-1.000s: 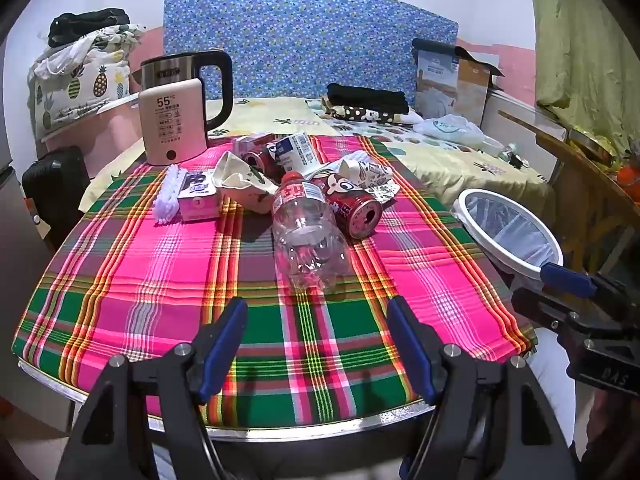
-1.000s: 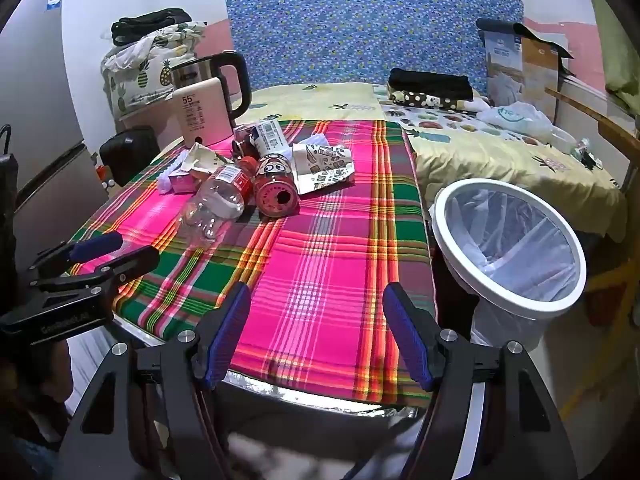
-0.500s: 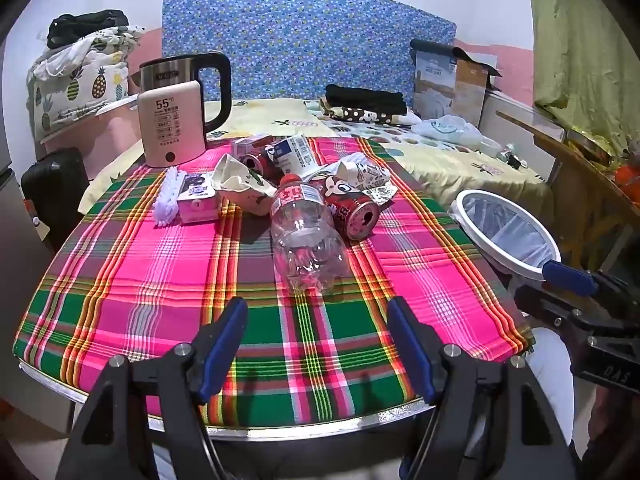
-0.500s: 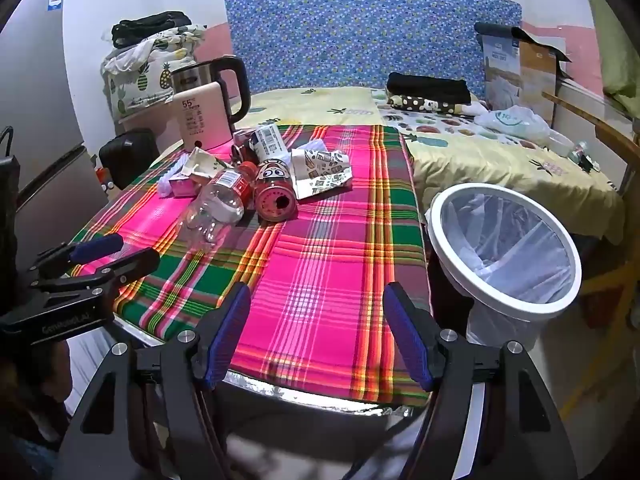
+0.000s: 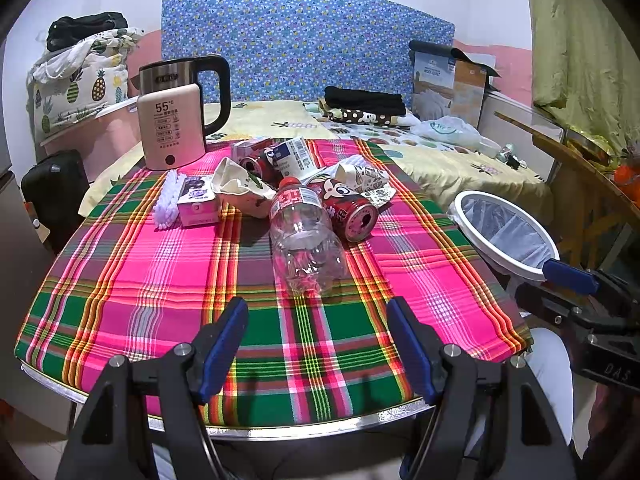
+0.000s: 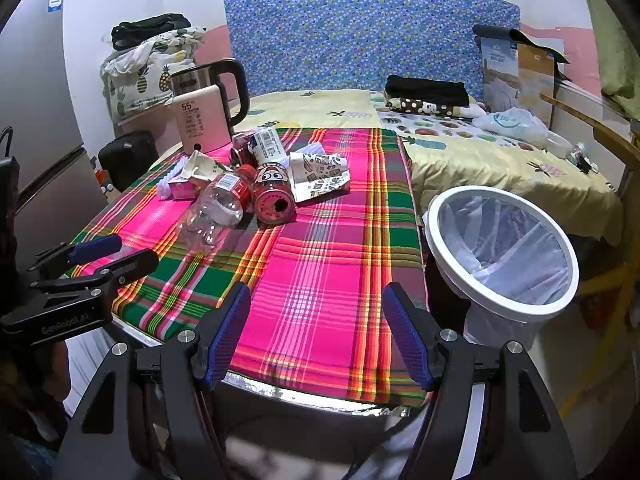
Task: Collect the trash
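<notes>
Trash lies in a heap on the plaid tablecloth (image 5: 160, 272): a clear plastic bottle (image 5: 304, 240) on its side, a red can (image 5: 352, 212) next to it, crumpled printed paper (image 5: 366, 182), a torn cream carton (image 5: 240, 192) and a small pink box (image 5: 196, 204). A white bin (image 6: 500, 248) with a clear liner stands off the table's right edge. My left gripper (image 5: 318, 344) is open over the near edge, in line with the bottle. My right gripper (image 6: 316, 332) is open over the near right corner, holding nothing.
An electric kettle (image 5: 176, 120) stands at the table's far left. Behind the table is a bed (image 6: 480, 152) with folded clothes and a plastic bag. A wooden frame (image 5: 580, 184) stands right of the bin. A fridge (image 6: 32, 120) and a black case are on the left.
Both views have crept slightly forward toward the table. Nothing on the table has moved and both grippers stay open.
</notes>
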{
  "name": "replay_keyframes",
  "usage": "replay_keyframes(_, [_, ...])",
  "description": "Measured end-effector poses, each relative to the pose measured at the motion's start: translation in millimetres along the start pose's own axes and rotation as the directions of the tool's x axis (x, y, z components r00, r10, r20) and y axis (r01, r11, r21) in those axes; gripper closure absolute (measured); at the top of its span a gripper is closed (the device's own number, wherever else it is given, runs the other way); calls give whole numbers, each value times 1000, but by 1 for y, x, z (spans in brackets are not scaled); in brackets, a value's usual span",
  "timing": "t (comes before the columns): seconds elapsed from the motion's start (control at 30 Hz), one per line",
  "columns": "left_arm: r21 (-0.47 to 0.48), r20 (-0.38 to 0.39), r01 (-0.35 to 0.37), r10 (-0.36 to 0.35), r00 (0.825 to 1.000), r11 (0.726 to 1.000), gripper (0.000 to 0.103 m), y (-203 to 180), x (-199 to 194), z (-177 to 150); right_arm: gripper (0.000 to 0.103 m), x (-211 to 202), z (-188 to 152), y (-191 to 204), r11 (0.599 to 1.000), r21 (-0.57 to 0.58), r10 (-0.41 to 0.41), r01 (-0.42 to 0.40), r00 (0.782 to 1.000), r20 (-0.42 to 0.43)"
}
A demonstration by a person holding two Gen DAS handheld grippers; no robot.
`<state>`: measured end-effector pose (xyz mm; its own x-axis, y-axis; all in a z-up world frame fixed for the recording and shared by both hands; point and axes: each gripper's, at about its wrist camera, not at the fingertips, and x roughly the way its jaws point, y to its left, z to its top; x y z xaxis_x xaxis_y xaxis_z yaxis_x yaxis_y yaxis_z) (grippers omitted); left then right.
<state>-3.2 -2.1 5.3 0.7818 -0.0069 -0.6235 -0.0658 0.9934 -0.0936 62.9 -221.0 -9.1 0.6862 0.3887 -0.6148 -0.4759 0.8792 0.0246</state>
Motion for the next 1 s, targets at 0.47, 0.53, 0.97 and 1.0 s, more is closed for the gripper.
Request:
replay_keyframes(0.47, [6, 7, 6, -6, 1000, 1000, 29, -2, -6, 3, 33, -3, 1, -1, 1000, 5, -4, 3, 1000, 11])
replay_keyframes(0.53, [6, 7, 7, -7, 1000, 1000, 29, -3, -6, 2, 33, -3, 2, -1, 1000, 6, -3, 3, 1000, 13])
replay_keyframes(0.97, [19, 15, 4, -4, 1000, 1000, 29, -6, -9, 2, 33, -5, 1, 0, 1000, 6, -1, 0, 1000, 25])
replay_keyframes(1.0, [20, 15, 4, -5, 1000, 1000, 29, -6, -9, 2, 33, -5, 1, 0, 1000, 6, 0, -1, 1000, 24])
